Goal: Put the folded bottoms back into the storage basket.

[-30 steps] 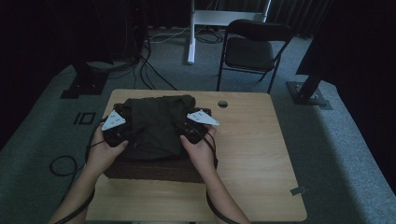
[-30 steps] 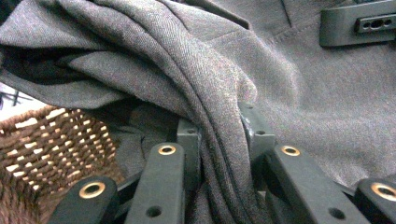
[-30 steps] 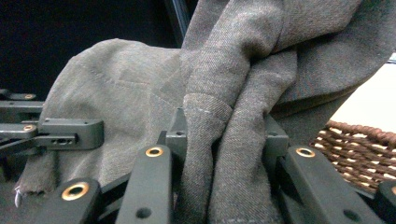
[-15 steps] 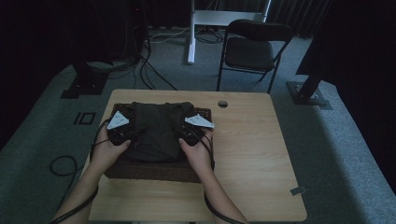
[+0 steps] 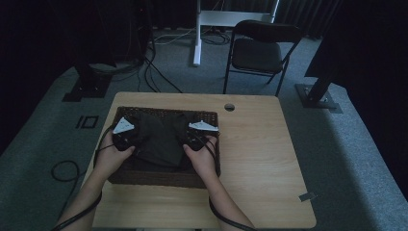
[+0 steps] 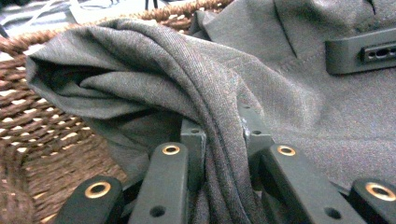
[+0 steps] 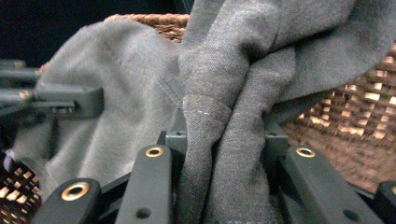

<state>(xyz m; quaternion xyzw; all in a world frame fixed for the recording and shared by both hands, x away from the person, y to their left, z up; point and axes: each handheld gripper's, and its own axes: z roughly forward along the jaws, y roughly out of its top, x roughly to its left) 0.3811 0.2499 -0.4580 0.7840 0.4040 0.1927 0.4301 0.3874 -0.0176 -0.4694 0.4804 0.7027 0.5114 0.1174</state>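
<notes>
My left gripper [image 6: 223, 140] and right gripper [image 7: 223, 128] each pinch a fold of the shirt [image 5: 159, 139]; I should lower both evenly into the basket [image 5: 163, 177], then release together

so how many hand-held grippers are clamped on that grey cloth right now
2. The left hand-held gripper grips the grey cloth at its left edge, the right hand-held gripper at its right edge, both over the wicker basket.

Light wooden table [image 5: 260, 159], round cable hole near far edge; dark wicker basket [image 5: 163, 175] sitting on left half.
</notes>
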